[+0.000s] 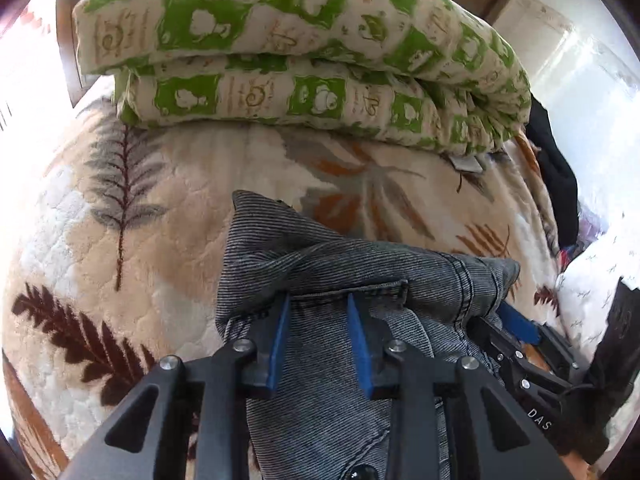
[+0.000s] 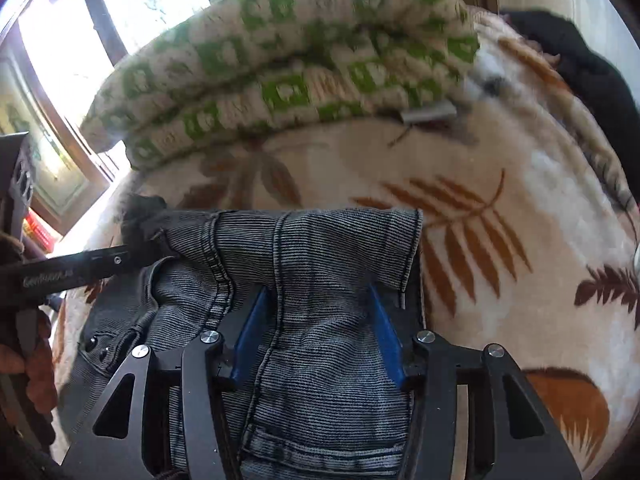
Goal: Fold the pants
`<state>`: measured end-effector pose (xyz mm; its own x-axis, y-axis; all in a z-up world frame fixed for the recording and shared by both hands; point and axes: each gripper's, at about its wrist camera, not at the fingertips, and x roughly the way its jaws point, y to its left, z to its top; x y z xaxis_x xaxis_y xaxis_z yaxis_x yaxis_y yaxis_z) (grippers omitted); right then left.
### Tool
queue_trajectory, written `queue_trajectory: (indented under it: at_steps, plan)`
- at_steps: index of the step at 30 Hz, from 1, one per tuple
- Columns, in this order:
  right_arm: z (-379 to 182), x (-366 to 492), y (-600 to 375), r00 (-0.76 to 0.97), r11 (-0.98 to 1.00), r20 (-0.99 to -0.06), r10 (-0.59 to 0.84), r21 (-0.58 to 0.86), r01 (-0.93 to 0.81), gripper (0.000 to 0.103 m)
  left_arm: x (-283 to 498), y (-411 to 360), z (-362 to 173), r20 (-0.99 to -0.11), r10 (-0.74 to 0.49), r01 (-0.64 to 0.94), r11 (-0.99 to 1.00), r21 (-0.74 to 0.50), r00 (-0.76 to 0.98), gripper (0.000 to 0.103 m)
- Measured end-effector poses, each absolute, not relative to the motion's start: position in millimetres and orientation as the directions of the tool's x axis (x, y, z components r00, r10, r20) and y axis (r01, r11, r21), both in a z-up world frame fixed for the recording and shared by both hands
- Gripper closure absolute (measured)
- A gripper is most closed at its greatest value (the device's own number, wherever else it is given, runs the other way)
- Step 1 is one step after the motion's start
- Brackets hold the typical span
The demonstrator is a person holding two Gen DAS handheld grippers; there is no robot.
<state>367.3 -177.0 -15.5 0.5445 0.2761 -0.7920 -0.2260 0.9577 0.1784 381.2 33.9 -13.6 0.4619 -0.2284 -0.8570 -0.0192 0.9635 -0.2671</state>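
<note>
1. The bed (image 1: 168, 208), covered by a leaf-print blanket, carries everything; a folded green-patterned quilt (image 1: 280, 40) lies along its far side. My reading: keep the fold in the open stretch of blanket on the near side, well short of that quilt.
2. The grey corduroy pants (image 1: 320, 264) lie bunched on the near middle of the bed, with one flap turned over. In the right wrist view the turned-over edge (image 2: 344, 240) runs across, its hem ending at the right. Judging by this, the step in hand is bringing one part over another; lining up the seams and the hem before letting go should give a flat fold.
3. The left gripper (image 1: 318, 300) has its blue fingers (image 1: 276, 344) apart, the tips tucked under the fabric's folded edge, so whether they pinch cloth I cannot tell.
4. The right gripper (image 2: 316, 292) stands wide apart, fabric lying between its fingers (image 2: 386, 336), not clamped. It should close only once it has gathered both layers.
5. The two grippers are near each other; moving them level would avoid skewing the fold.
</note>
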Motion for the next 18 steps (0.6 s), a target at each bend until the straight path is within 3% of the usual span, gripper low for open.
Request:
queue_trajectory:
  at_steps: [4, 9, 14, 18]
  plan:
    - [1, 353, -179, 0.566, 0.956, -0.776, 0.278, 0.165, -0.243, 0.051, 359, 31, 3, -0.840, -0.236, 0.026, 0.966, -0.256, 0.488, 0.069]
    - [26, 317, -193, 0.602, 0.950, -0.738, 0.305, 0.195, -0.242, 0.050, 323, 37, 20, -0.816, -0.256, 0.024, 0.958, -0.285, 0.518, 0.045]
    - [41, 276, -209, 0.612, 0.948, -0.725, 0.317, 0.257, -0.187, 0.045, 282, 33, 25, -0.812, -0.256, 0.024, 0.958, -0.286, 0.525, 0.038]
    - [47, 247, -209, 0.615, 0.944, -0.718, 0.326, 0.280, -0.174, 0.034, 254, 25, 28, -0.819, -0.236, 0.036, 0.966, -0.256, 0.524, 0.031]
